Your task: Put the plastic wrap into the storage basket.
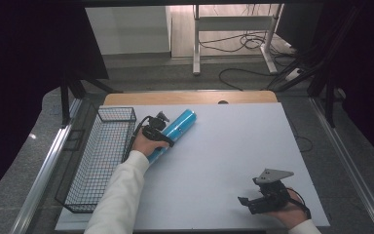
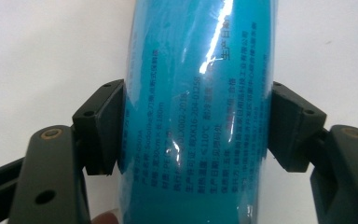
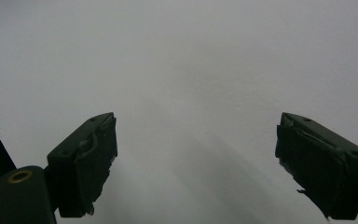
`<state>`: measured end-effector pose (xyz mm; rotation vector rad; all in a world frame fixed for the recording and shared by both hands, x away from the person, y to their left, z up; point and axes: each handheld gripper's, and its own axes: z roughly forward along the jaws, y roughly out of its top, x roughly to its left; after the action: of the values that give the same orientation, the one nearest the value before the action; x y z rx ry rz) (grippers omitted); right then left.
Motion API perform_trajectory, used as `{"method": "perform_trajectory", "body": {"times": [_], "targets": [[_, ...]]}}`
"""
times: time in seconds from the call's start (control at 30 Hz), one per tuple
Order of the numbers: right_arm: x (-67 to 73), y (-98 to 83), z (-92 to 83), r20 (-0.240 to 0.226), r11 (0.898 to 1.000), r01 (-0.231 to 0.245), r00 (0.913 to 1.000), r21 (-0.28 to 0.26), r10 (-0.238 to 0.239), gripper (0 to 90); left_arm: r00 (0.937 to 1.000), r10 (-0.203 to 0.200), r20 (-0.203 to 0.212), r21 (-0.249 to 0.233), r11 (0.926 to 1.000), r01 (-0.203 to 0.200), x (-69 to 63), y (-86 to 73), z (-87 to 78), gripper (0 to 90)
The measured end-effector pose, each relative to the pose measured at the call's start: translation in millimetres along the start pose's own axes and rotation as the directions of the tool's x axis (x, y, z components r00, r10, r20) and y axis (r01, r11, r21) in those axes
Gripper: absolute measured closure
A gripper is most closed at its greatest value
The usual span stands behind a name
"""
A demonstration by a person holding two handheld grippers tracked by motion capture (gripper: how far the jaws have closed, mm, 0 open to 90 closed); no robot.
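A shiny blue cylinder wrapped in film, printed with small text (image 1: 179, 126), lies slanted on the white table top (image 1: 224, 146), just right of the wire basket. My left gripper (image 1: 161, 138) is shut across its lower part. In the left gripper view both black pads (image 2: 108, 128) press against the sides of the cylinder (image 2: 196, 70). My right gripper (image 1: 247, 203) rests near the front right corner of the table. Its jaws stand wide open (image 3: 196, 158), with bare white surface between them.
A long black wire basket (image 1: 116, 108) stands along the table's left edge, close to my left forearm. A wooden strip (image 1: 190, 97) borders the far edge. Beyond it are desk legs and cables on the floor.
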<state>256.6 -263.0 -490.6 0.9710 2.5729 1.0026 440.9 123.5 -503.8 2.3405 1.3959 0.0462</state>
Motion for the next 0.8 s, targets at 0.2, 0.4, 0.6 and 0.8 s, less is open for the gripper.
{"method": "perform_trajectory", "body": {"times": [0.2,0.4,0.6,0.8], "targets": [[-0.4,-0.2,-1.3,0.009,1.0,-0.003,1.0,-0.006,0.003,13.4,0.9978,-0.004,0.066,-0.012,0.9999,0.005,-2.2,-0.7,-5.5,30.6],[0.2,0.1,-1.5,0.009,1.0,-0.007,0.9999,-0.007,0.007,13.5,0.9937,-0.01,0.111,-0.04,0.9991,0.014,-5.5,-1.4,-17.3,30.7],[0.3,0.8,-2.0,0.009,1.0,-0.007,0.9999,-0.01,0.007,13.5,0.9892,-0.01,0.146,-0.048,0.9987,0.017,-10.6,-6.1,-35.8,30.8],[0.0,1.1,-2.5,0.004,1.0,-0.008,1.0,-0.014,0.008,13.5,0.985,-0.012,0.172,-0.065,0.9976,0.024,-14.0,-14.2,-57.8,31.0]]}}
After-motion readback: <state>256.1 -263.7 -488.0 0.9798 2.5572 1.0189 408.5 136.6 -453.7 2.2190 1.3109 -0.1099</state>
